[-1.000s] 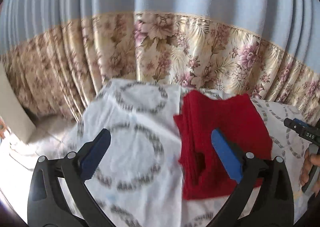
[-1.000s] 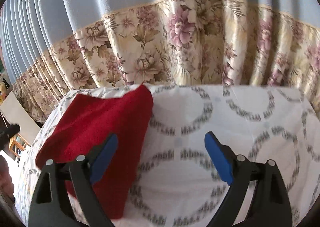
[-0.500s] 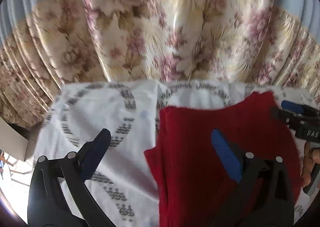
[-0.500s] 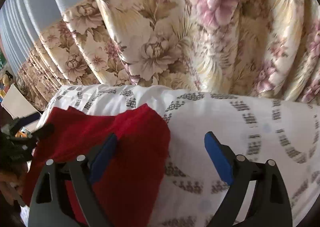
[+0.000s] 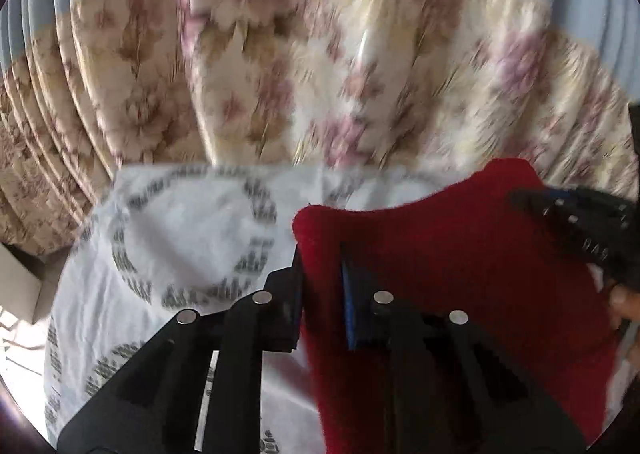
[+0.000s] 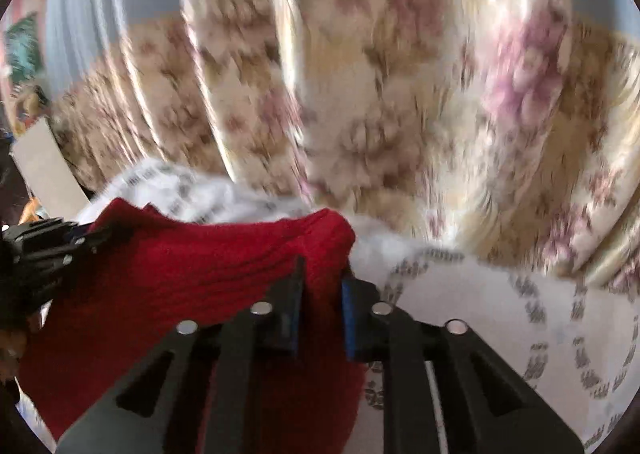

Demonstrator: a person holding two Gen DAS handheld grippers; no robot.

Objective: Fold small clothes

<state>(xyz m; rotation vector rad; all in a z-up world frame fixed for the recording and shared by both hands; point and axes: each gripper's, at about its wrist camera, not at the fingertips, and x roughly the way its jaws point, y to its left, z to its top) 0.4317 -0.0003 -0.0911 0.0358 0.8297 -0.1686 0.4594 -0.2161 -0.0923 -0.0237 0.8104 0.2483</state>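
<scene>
Both hand-held grippers are seen closing on the red knitted garment [image 5: 460, 274], which lies on a white cloth with grey ring patterns [image 5: 180, 238] spread over the work surface. At the left gripper [image 5: 320, 266], seen in its own view from 6 o'clock, the jaws are drawn nearly together, and the garment's far left corner is pinched between the two blue-padded fingers [image 5: 349, 306]; the corner stands up slightly at about 12 o'clock from the fingertips. From there the garment spreads toward 3 o'clock, where the right gripper [image 5: 568, 222] is seen as a dark shape over the fabric's far right part, with part of a hand [image 5: 620, 302] just below it at the frame edge. In the right wrist view the right gripper [image 6: 322, 286] is likewise closing, and the garment's far right corner [image 6: 324, 238] is clamped between its fingers [image 6: 348, 318], the fabric bunched upward at 12 o'clock. The rest of the garment runs toward 9 o'clock, where the left gripper [image 6: 52, 250] is seen at the frame edge on the cloth's opposite end. Behind the surface, from 10 to 2 o'clock in both views, a floral curtain [image 6: 400, 114] with a pale blue upper part is hung. Both views are blurred by motion.
</scene>
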